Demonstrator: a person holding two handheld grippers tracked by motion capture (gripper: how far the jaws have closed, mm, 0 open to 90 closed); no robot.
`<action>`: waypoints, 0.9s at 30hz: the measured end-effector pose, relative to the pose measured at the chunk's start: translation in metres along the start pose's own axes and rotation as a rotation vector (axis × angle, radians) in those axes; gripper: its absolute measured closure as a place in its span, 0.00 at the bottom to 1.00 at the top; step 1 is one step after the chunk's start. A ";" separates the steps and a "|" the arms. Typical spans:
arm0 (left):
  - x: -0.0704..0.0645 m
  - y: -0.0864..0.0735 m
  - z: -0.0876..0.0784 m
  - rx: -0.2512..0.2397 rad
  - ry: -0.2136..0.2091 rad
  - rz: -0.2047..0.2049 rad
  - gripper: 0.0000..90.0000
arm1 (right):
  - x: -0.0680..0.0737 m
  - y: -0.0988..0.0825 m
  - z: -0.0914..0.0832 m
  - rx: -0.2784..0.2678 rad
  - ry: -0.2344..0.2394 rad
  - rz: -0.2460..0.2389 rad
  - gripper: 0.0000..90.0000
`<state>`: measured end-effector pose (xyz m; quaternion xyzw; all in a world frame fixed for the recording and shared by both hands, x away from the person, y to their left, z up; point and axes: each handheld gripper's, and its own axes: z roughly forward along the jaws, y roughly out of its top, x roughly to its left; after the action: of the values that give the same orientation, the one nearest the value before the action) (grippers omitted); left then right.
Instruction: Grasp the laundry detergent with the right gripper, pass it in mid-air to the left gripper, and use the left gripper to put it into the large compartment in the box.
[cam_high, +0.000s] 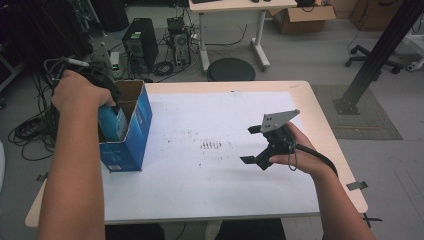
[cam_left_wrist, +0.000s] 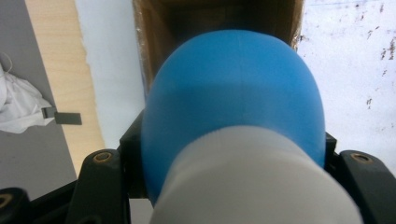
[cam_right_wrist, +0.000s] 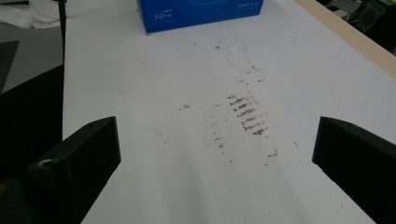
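Left gripper view: jaws clamp a blue bottle (cam_left_wrist: 233, 93), seemingly over the box (cam_high: 131, 125); right gripper (cam_high: 255, 145) jaws gape empty.

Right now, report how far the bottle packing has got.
Done: the blue bottle is picked up, gripped in the left claw. In hand: lowering it into the open blue box. Left: seat it and release. The right claw waits open above the table.
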<state>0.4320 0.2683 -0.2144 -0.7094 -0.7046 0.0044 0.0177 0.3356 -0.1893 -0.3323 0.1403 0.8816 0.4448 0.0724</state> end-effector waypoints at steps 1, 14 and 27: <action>-0.001 0.000 0.002 0.001 -0.001 0.000 0.43 | 0.000 0.000 0.000 0.000 0.000 0.000 0.01; 0.001 0.002 0.036 0.031 -0.013 -0.008 0.43 | 0.001 -0.002 -0.001 -0.004 0.004 0.002 0.01; 0.001 0.002 0.058 0.049 -0.019 0.010 0.43 | 0.002 -0.002 -0.001 -0.003 0.006 0.005 0.01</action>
<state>0.4317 0.2705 -0.2722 -0.7123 -0.7007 0.0282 0.0284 0.3327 -0.1909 -0.3333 0.1410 0.8808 0.4468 0.0691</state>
